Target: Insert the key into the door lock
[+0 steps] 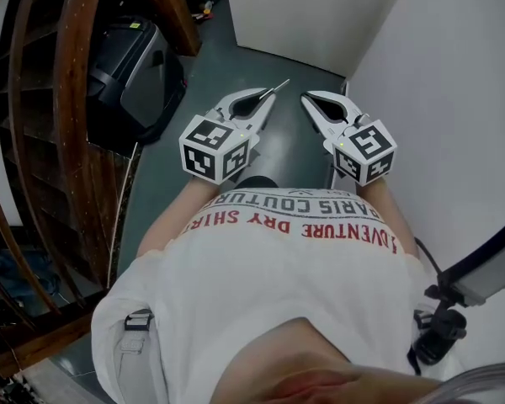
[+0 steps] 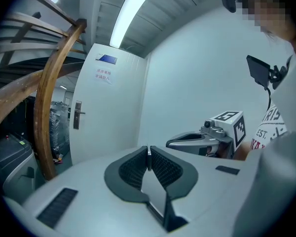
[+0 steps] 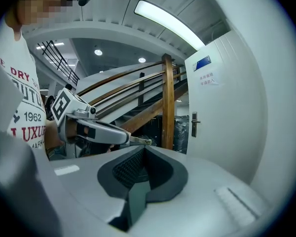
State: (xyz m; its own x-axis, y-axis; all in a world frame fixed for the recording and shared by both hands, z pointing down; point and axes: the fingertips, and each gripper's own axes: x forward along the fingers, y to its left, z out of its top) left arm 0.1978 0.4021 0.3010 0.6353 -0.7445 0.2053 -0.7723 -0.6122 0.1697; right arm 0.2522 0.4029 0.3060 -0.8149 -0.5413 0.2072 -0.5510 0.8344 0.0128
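- Closest in the head view is the person's white shirt [image 1: 278, 259]; beyond it, the left gripper [image 1: 265, 101] and the right gripper [image 1: 310, 101] point forward side by side.
- Left gripper view: the jaws stand narrow and pinch the key [image 2: 149, 156] edge-on, so that its tip leads toward the door lock [image 2: 77, 115], which is well apart.
- Right gripper view: the jaws are pressed together with nothing between them; probably this hand only waits.
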